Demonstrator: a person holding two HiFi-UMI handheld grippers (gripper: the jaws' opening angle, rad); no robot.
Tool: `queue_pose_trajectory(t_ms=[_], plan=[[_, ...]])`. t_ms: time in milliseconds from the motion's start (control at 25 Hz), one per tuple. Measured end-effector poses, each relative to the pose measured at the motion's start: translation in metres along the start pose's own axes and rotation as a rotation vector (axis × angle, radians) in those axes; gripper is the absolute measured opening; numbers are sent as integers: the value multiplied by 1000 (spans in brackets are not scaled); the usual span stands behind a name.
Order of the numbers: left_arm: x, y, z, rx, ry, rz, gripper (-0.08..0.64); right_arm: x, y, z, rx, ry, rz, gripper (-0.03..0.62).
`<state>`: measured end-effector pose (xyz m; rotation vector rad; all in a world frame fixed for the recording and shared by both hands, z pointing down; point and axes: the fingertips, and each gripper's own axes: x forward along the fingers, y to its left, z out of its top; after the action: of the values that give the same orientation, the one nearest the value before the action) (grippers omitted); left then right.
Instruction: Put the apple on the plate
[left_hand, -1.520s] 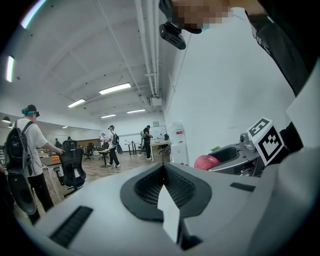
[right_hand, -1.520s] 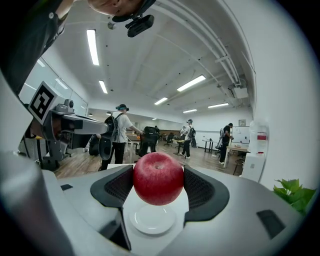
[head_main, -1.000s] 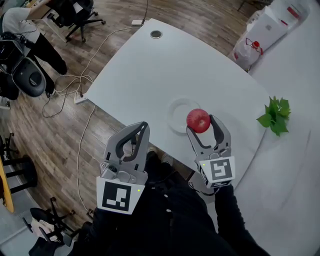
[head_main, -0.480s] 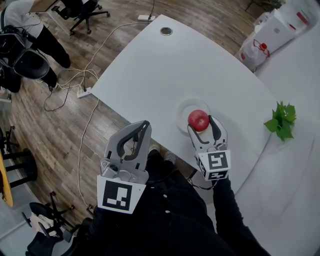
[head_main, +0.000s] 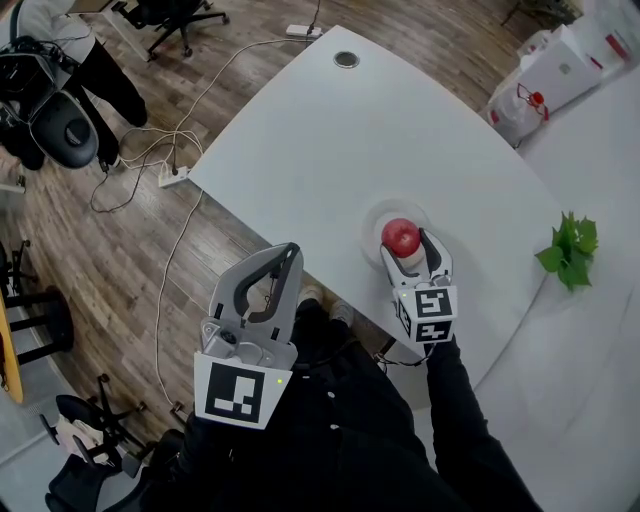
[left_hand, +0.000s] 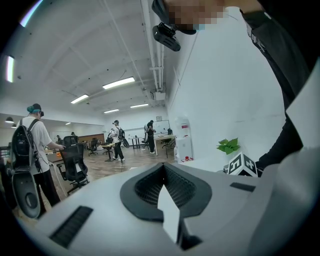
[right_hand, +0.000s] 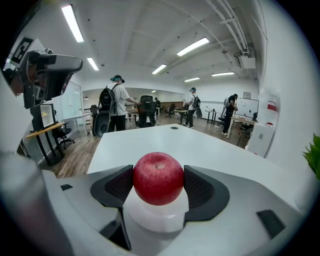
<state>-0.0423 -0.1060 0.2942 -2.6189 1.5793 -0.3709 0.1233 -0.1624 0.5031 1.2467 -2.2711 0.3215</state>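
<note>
A red apple (head_main: 402, 237) (right_hand: 158, 178) sits between the jaws of my right gripper (head_main: 405, 245) (right_hand: 158, 186), which is shut on it. Right under it lies a small white plate (head_main: 376, 218) (right_hand: 156, 215) near the white table's front edge. Whether the apple touches the plate I cannot tell. My left gripper (head_main: 283, 262) (left_hand: 165, 192) hangs over the floor in front of the table, left of the apple, its jaws closed together with nothing in them.
The white table (head_main: 330, 130) has a round cable port (head_main: 346, 60) at its far end. A green leafy sprig (head_main: 570, 250) lies on a second white surface to the right. Cables and a power strip (head_main: 172, 177) lie on the wood floor, with office chairs and people beyond.
My right gripper has carried the apple forward from the plate's near-right edge to over its middle. The left gripper has kept its place.
</note>
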Motion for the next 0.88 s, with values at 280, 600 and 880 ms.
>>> queue_pose_trajectory(t_ms=[280,600,880], plan=[[1,1,-4,-10,6,7,14,17,0,-12,-5,38,9,301],[5,3,-8,-14,10,6,14,28,-6,-20,6,61,4,301],[13,2,-4,-18,1,-9,14,28,-4,-18,9,48,4,301]])
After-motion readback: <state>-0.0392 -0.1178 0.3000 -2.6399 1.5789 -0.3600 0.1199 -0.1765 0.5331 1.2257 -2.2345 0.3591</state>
